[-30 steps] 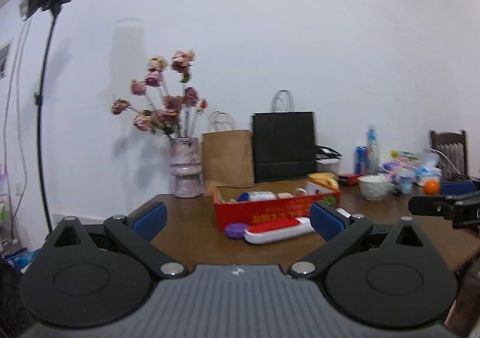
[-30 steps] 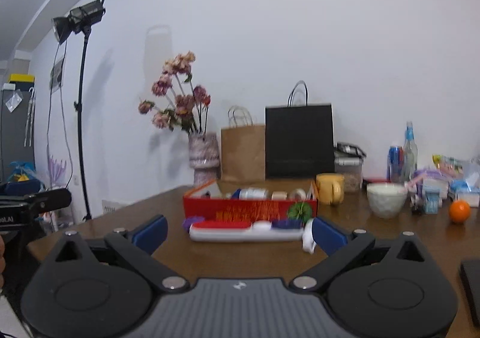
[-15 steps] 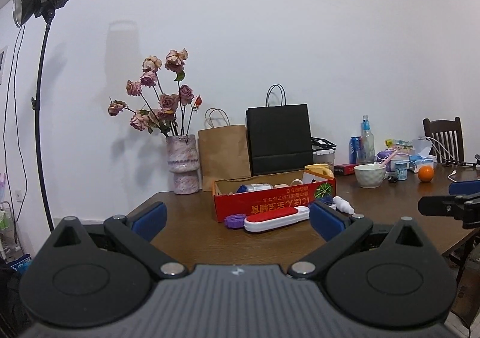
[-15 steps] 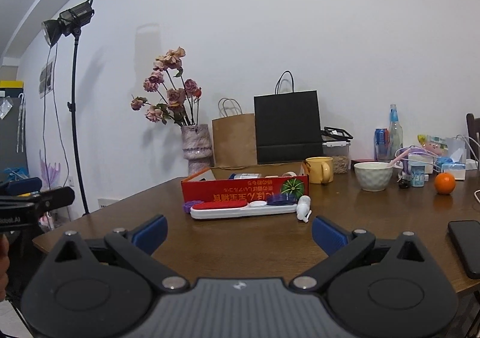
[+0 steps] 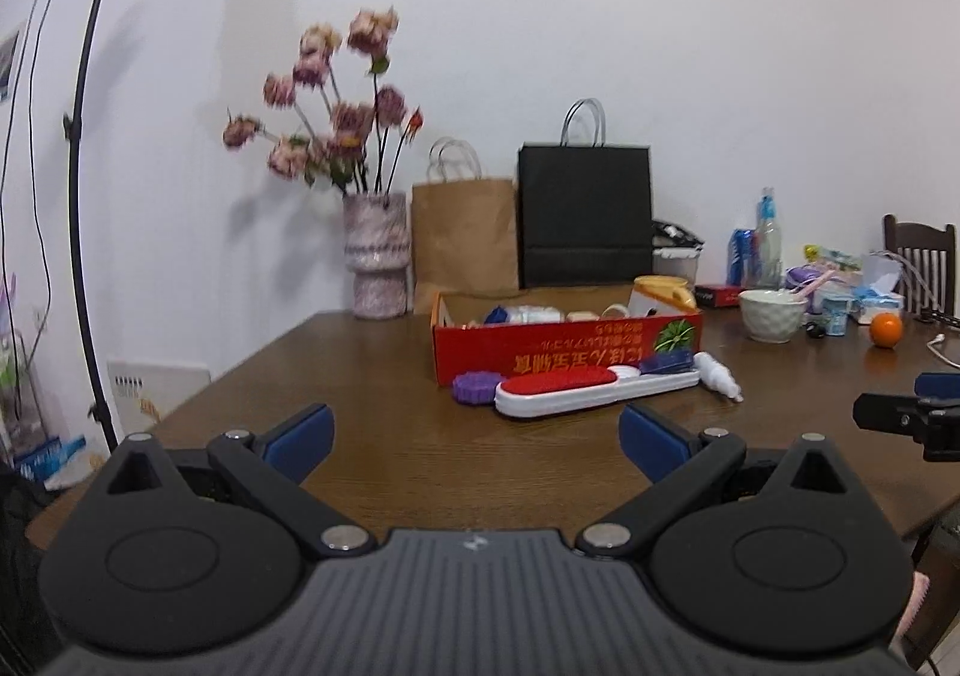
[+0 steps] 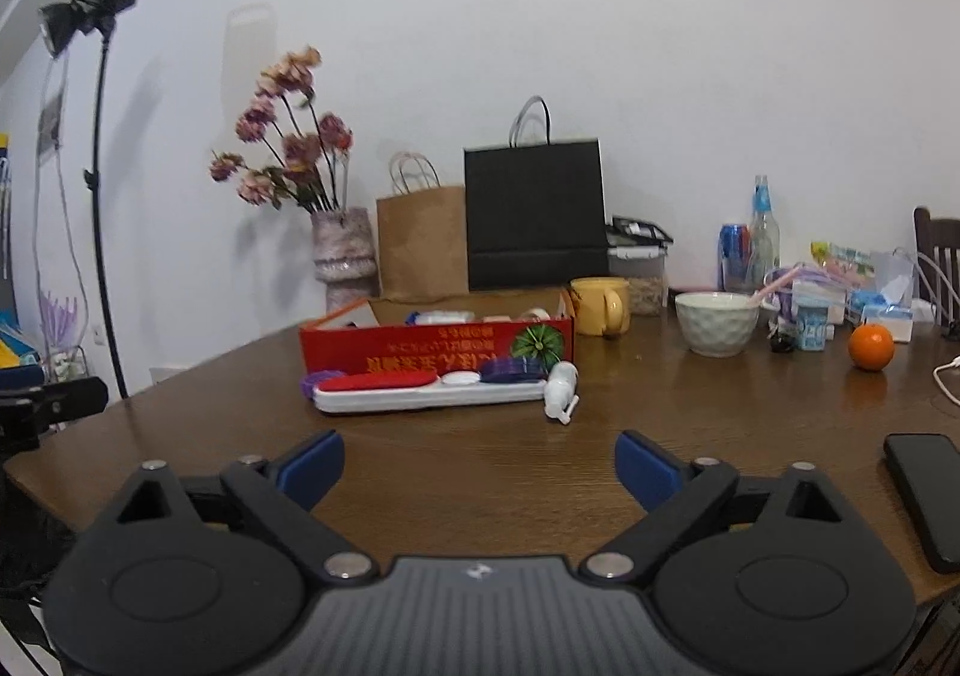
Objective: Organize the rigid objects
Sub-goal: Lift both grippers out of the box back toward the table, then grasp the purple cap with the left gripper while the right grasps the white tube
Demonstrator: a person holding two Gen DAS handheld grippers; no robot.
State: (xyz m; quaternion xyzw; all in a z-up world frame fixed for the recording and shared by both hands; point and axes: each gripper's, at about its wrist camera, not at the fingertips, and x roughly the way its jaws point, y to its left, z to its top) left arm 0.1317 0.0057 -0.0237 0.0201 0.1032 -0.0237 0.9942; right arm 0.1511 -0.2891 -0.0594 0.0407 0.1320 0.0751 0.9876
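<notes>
A red open box (image 5: 564, 352) (image 6: 432, 352) holding several small items stands on the brown table (image 5: 420, 454) (image 6: 480, 466). In front of it lie a long white case with a red pad (image 5: 594, 391) (image 6: 426, 391), a purple round lid (image 5: 474, 388) (image 6: 321, 379) and a small white bottle (image 5: 717, 373) (image 6: 561, 385) on its side. My left gripper (image 5: 474, 436) is open and empty, short of the case. My right gripper (image 6: 480, 463) is open and empty, also short of these things.
A vase of dried flowers (image 5: 378, 256), a brown bag (image 5: 465, 238) and a black bag (image 5: 585, 214) stand at the back. A yellow mug (image 6: 600, 304), white bowl (image 6: 717, 322), orange (image 6: 870, 346), bottles and packets are at right. A black phone (image 6: 924, 496) lies near the front edge.
Both grippers have risen and tilted down over the table's near edge, so the box and case sit lower and more from above. Both stay open and empty.
</notes>
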